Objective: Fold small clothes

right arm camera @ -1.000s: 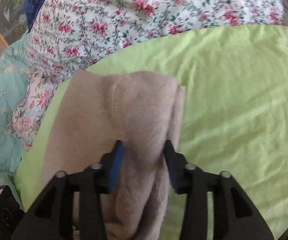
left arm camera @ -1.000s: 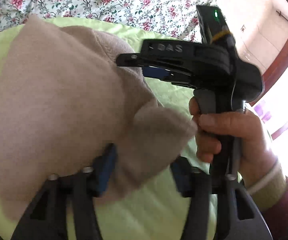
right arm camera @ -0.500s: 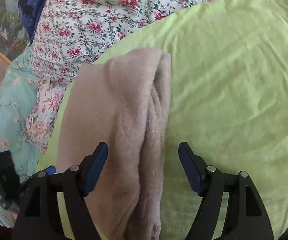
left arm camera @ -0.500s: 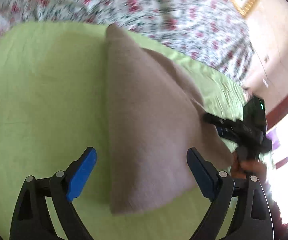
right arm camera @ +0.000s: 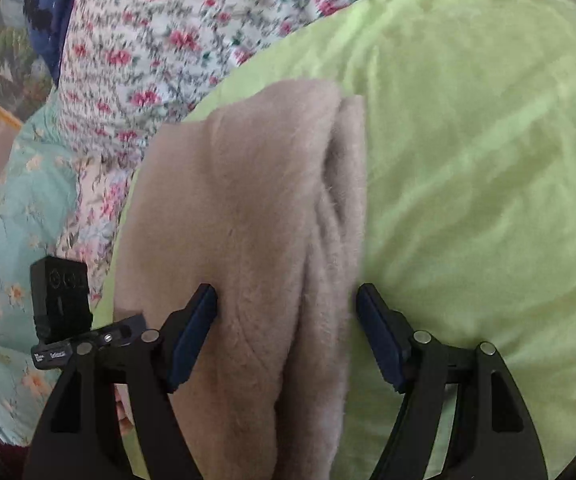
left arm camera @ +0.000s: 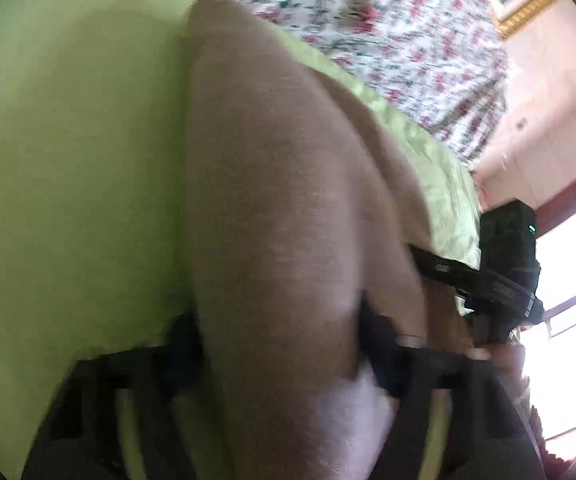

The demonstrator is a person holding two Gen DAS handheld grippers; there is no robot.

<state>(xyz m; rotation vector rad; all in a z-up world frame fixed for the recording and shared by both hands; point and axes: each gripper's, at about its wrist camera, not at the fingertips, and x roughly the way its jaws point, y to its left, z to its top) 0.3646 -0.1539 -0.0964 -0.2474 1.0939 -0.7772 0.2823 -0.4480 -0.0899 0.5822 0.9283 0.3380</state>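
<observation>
A beige fleece garment (left arm camera: 279, 180) lies folded into a long narrow strip on the green sheet (left arm camera: 67, 160). In the blurred left wrist view my left gripper (left arm camera: 279, 332) straddles its near end. The jaws are closing, the cloth fills the gap between them, and both pads rest against it. The right wrist view shows the same garment (right arm camera: 255, 200) with its layered edges on the right side. My right gripper (right arm camera: 283, 300) is closing across this end; one pad sits on the cloth and the other at its right edge.
A floral quilt (right arm camera: 159, 40) borders the green sheet (right arm camera: 468, 160) at the far side, with teal flowered bedding (right arm camera: 15, 200) to the left. The right tool's black body (left arm camera: 500, 280) shows at the garment's far end. A bright window (left arm camera: 568, 360) is beyond it.
Both grippers let go and spread wide half a second ago, then narrowed again around the garment. The left one swung sideways to the strip's end; the right one sank a little.
</observation>
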